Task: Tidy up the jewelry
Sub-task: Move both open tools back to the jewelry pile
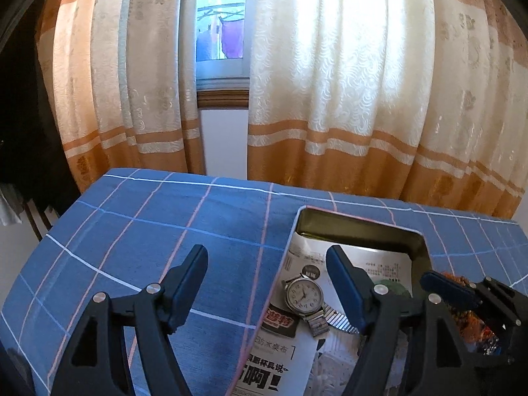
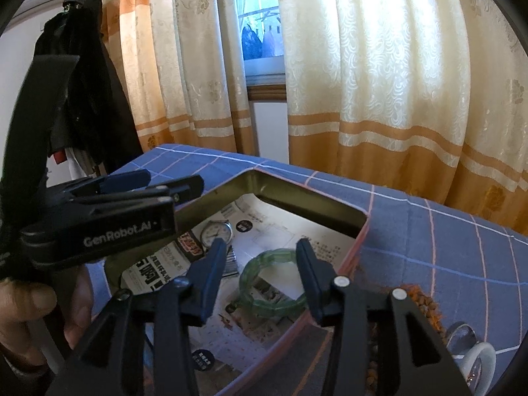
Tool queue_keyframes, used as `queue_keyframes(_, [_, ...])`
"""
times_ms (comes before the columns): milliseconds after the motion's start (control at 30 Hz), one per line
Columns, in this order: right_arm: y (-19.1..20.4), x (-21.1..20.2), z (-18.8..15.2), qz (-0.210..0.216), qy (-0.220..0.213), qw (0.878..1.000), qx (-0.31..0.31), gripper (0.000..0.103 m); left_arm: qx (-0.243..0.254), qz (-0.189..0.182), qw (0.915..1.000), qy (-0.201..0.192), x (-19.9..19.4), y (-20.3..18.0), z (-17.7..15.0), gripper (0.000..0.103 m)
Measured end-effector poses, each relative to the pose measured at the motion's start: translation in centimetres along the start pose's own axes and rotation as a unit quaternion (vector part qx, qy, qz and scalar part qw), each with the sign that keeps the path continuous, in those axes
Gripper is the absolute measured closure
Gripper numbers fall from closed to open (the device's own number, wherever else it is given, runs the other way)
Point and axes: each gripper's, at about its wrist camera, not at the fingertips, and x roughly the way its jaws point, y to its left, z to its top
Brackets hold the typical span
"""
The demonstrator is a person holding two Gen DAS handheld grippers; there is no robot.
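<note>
The left tongs (image 1: 267,283) stand spread wide over the left rim of the tin (image 1: 359,227), with nothing between the pads. The watch (image 1: 304,294) lies flat on the printed paper (image 1: 283,363) inside the tin, just beside the right pad. The right tongs (image 2: 262,277) are partly spread above the green bangle (image 2: 274,280), which lies on the paper between the pads, gripped by neither. The tin sits on the blue checked table (image 1: 148,231), curtains (image 1: 330,82) behind
</note>
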Motion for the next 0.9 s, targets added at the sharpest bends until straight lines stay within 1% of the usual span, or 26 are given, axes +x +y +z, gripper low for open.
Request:
queue_keyframes(100, [0.2,-0.7,0.2,-0.011,0.000,1.000,-0.004,0.051,0.003,0.000,1.0000,-0.003,-0.1,-0.3,0.0,0.028])
queue_keyframes(167, [0.0,-1.6,0.5,-0.033,-0.002,0.999,-0.009,0.048,0.005,0.001,1.0000,-0.004,-0.1,-0.4,0.0,0.028])
queue_keyframes(200, [-0.3,-2.0,0.5,-0.036,-0.003,0.999,-0.006,0.045,0.006,0.001,1.0000,-0.004,-0.2,-0.4,0.0,0.028])
queue_keyframes(300, [-2.4,-3.5,1.0,-0.047,0.000,0.999,0.026,0.043,0.006,-0.003,1.0000,-0.006,-0.4,-0.6,0.0,0.028])
queue_keyframes(400, [-5.5,-5.4,0.8,-0.061,0.002,0.996,0.064,0.042,0.013,-0.005,0.9998,-0.012,-0.7,-1.2,-0.2,0.028])
queue_keyframes(567, [-9.2,-8.1,-0.5,-0.089,0.007,0.992,0.089,0.042,0.031,-0.008,0.9992,-0.025,-1.6,-2.9,-0.6,0.028])
queue_keyframes(700, [-12.7,-10.7,-2.6,-0.129,0.013,0.987,0.097,0.042,0.042,-0.026,0.9984,-0.027,-2.5,-5.3,-1.0,0.028])
queue_keyframes(767, [-14.8,-11.9,-4.0,-0.147,0.019,0.982,0.115,0.042,0.056,-0.030,0.9976,-0.025,-2.9,-7.3,-1.4,0.028])
queue_keyframes(833, [-16.4,-12.1,-5.1,-0.147,0.037,0.979,0.133,0.042,0.080,-0.036,0.9958,-0.024,-3.5,-9.7,-1.9,0.028])
queue_keyframes(900, [-17.3,-12.1,-5.9,-0.149,0.054,0.977,0.140,0.042,0.101,-0.052,0.9933,-0.024,-4.1,-11.9,-2.5,0.028])
